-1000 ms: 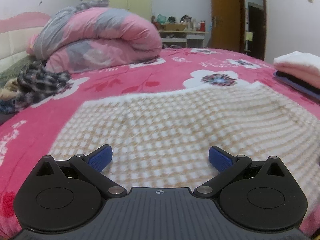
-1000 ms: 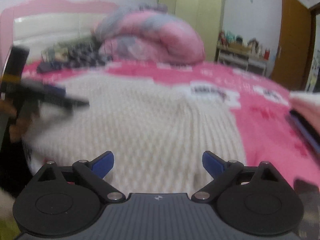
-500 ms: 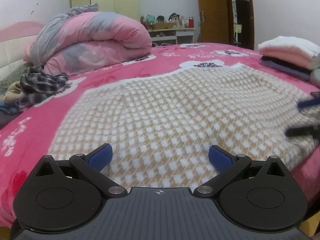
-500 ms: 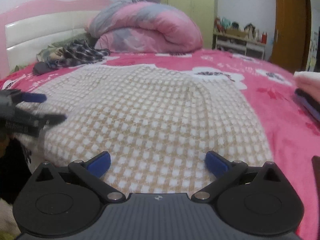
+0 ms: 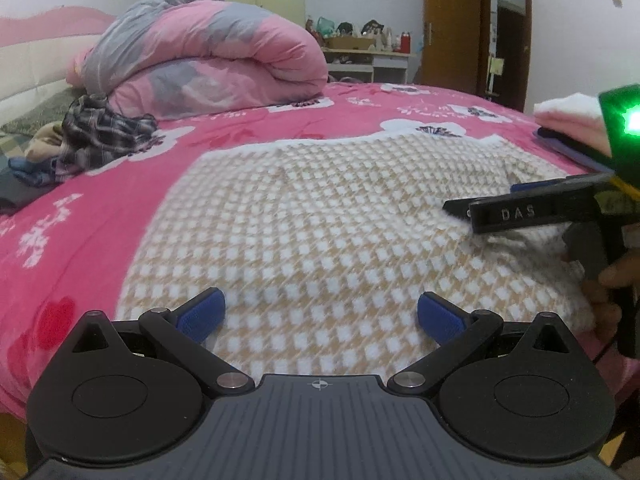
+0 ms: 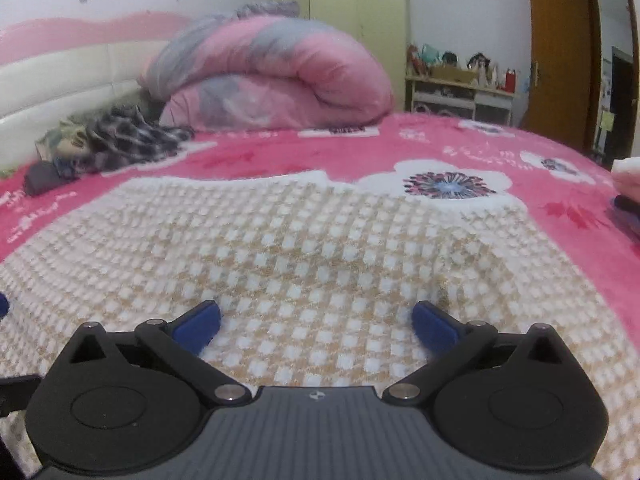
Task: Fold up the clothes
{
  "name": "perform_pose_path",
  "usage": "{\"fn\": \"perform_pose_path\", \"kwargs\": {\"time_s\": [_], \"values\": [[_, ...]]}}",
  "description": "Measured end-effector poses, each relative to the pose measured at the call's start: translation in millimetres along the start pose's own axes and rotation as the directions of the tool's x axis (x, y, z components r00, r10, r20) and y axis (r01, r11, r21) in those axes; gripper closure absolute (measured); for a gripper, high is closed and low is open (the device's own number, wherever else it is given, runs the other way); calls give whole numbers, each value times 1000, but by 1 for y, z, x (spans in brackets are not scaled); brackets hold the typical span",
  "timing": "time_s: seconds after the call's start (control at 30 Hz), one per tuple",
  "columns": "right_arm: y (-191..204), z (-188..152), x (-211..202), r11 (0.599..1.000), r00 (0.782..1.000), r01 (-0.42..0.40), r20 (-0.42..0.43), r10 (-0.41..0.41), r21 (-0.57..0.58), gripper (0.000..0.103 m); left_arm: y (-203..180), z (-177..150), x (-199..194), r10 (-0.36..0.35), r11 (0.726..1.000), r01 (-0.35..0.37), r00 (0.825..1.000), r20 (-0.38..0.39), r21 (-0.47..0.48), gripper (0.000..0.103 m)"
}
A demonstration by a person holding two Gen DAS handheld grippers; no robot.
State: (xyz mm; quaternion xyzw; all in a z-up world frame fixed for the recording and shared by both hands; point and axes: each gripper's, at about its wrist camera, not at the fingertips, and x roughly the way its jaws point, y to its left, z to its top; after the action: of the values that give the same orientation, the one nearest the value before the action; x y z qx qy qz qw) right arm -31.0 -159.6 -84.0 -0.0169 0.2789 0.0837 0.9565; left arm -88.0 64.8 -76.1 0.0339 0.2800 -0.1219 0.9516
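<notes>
A beige-and-white checked knit garment (image 5: pixel 320 216) (image 6: pixel 304 248) lies spread flat on the pink flowered bed. My left gripper (image 5: pixel 320 314) is open just above the garment's near edge, its blue pads wide apart with nothing between them. My right gripper (image 6: pixel 316 322) is open too, low over the garment's near right part, jaws empty. In the left wrist view the right gripper's black fingers (image 5: pixel 520 210) reach in from the right edge over the garment, held by a hand (image 5: pixel 612 280).
A rolled pink-and-grey duvet (image 5: pixel 216 64) lies at the head of the bed. A heap of plaid and dark clothes (image 5: pixel 92 136) sits far left. Folded white and pink clothes (image 5: pixel 568 120) are stacked at the right. A shelf (image 6: pixel 460 92) and a wooden door (image 6: pixel 560 48) stand behind.
Both grippers have shifted along the garment's near edge. The right gripper has come further into the left wrist view from the right; the left gripper has slid almost out of the right wrist view.
</notes>
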Motion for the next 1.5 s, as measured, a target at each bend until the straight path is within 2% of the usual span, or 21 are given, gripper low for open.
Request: {"fn": "perform_pose_path", "kwargs": {"time_s": [0.07, 0.17, 0.27, 0.4, 0.53, 0.63, 0.73, 0.83, 0.93, 1.03, 1.2, 1.27, 1.33, 1.5], "values": [[1, 10, -2, 1000, 1000, 4, -21, -3, 24, 0, 2, -1, -1, -1, 1000, 1, 1000, -1, -13, 0], [9, 19, -1, 999, 1000, -8, -3, 8, 33, 0, 4, -1, -6, -1, 999, 1, 1000, 2, -34, 0], [18, 7, 15, 1000, 1000, 10, 9, -10, -14, 0, 12, -3, -18, 8, 997, -7, 1000, 14, -79, 0], [15, 5, 14, 1000, 1000, 1, 26, -1, -10, 0, 25, -13, -42, 17, 990, -13, 999, 31, -142, 0], [15, 7, 15, 1000, 1000, 0, 29, 0, -9, 0, 28, -25, -60, -11, 978, 15, 1000, 17, -209, 0], [16, 6, 14, 1000, 1000, 1, 31, 0, -9, 0, 29, -35, -63, -28, 954, 25, 1000, -8, -298, 0], [15, 6, 14, 1000, 999, 0, 33, 0, -10, 0, 32, -43, -56, -24, 908, 10, 999, -29, -420, 0], [14, 6, 14, 1000, 999, -2, 35, 3, -12, 0, 38, -49, -41, -67, 863, 45, 997, -26, -504, 1], [13, 5, 14, 1000, 999, -5, 36, 5, -12, 0, 43, -49, -30, -76, 827, 61, 997, -3, -559, 5], [13, 5, 13, 1000, 999, -8, 38, 9, -14, 0, 45, -45, -30, -83, 810, 105, 995, 64, -577, 4], [13, 4, 13, 1000, 999, -8, 46, 9, -14, 0, 44, -47, -28, -92, 814, 149, 987, 129, -561, 3], [13, 3, 12, 1000, 999, -9, 52, 10, -13, 0, 43, -47, -32, -99, 816, 186, 978, 185, -548, 3], [13, 3, 12, 1000, 998, -9, 55, 10, -13, 0, 39, -44, -35, -107, 839, 214, 966, 234, -500, 4], [13, 2, 12, 1000, 998, -4, 61, 5, -15, 0, 37, -43, -21, -98, 875, 207, 961, 259, -438, 4]]}}
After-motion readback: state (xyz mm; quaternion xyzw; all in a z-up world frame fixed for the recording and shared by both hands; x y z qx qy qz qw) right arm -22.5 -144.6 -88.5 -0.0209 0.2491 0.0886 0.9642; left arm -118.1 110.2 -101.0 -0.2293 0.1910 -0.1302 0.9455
